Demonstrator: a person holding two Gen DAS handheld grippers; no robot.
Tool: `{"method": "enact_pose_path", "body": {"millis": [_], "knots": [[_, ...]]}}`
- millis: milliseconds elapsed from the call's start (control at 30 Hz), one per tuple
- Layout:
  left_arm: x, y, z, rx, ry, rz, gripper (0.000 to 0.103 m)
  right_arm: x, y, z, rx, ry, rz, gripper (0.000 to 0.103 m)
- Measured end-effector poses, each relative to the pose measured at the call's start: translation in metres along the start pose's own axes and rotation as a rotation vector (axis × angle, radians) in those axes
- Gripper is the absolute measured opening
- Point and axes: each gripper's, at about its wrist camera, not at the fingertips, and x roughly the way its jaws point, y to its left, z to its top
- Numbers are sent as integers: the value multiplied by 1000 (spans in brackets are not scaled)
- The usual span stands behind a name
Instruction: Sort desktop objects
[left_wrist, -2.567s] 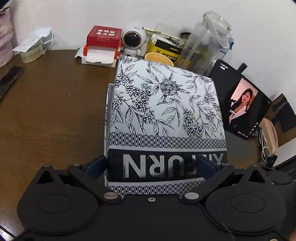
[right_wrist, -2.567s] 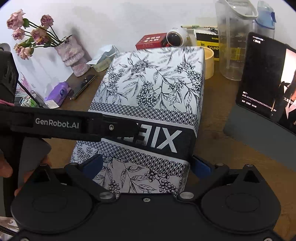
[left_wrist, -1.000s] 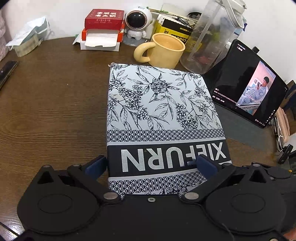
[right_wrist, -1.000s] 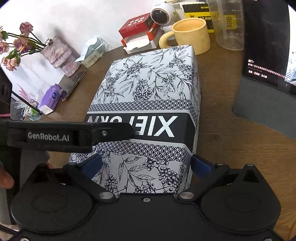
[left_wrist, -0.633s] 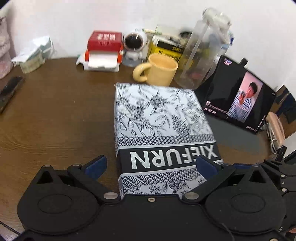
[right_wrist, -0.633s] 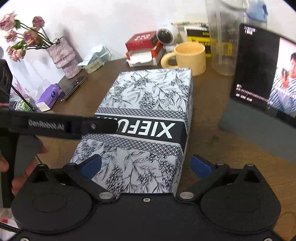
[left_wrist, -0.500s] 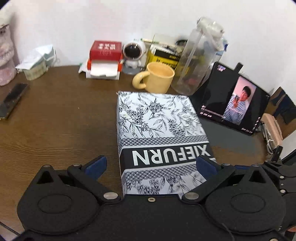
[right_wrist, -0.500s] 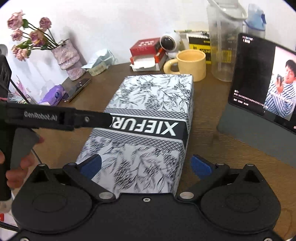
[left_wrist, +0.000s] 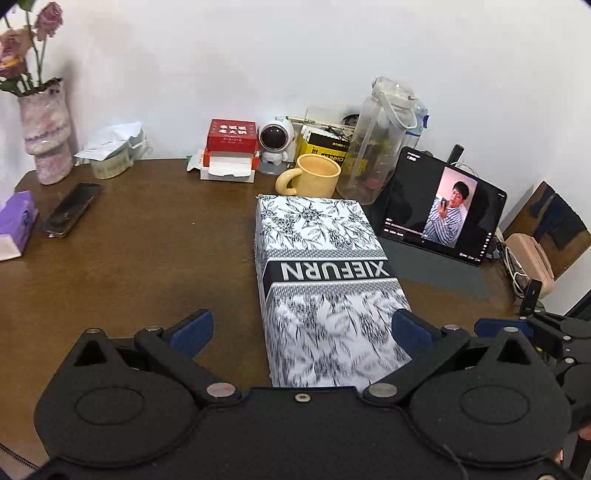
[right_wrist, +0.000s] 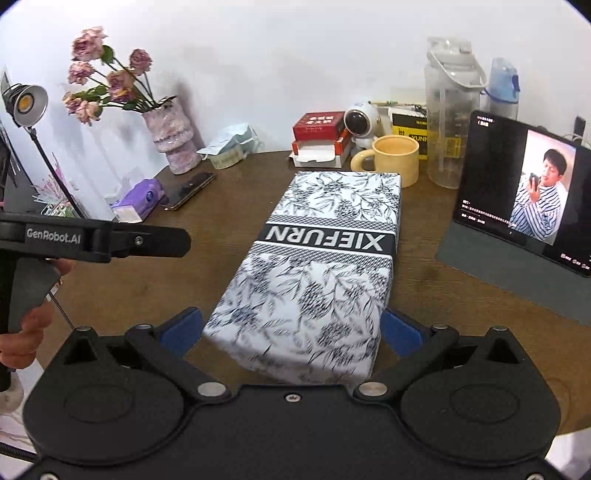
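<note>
Right wrist view: patterned box (right_wrist: 325, 258) lying on the brown table (right_wrist: 424, 288).
Both the right gripper (right_wrist: 291, 330) and left gripper (left_wrist: 301, 328) are spread wide, seemingly touching nothing.

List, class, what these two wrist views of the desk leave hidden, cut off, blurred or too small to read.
- Patterned box: near end blurred in both views, bottom edge behind the gripper bodies.
- Yellow box: lettering partly hidden by the mug and clear bottle.
- Tablet: right edge cut off in the right wrist view; caption text too small.
- Red box: characters too small.
</note>
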Motion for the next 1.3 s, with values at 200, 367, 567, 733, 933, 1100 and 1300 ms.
{"method": "enact_pose_path", "body": {"millis": [200, 367, 567, 733, 933, 1100, 1300], "knots": [[-36, -1, -24, -19, -29, 16, 103, -24, 23, -19, -22, -15, -15, 103], [-59, -3, -41, -23, -55, 21, 103, -40, 38, -38, -28, -16, -13, 103], [-83, 1, -66, -46, -74, 14, 103, -56, 53, -63, -40, -9, -15, 103], [-100, 10, -86, -70, -82, 52, 103, -66, 64, -81, -55, -4, -27, 103], [-119, 28, -106, -114, -77, 79, 103, -73, 84, -99, -56, -2, -22, 103], [-135, 41, -122, -104, -70, 103, 103, -80, 106, -111, -76, -18, -37, 103], [-156, 52, -138, -82, -68, 101, 103, -84, 132, -127, -67, -11, -34, 103]]}}
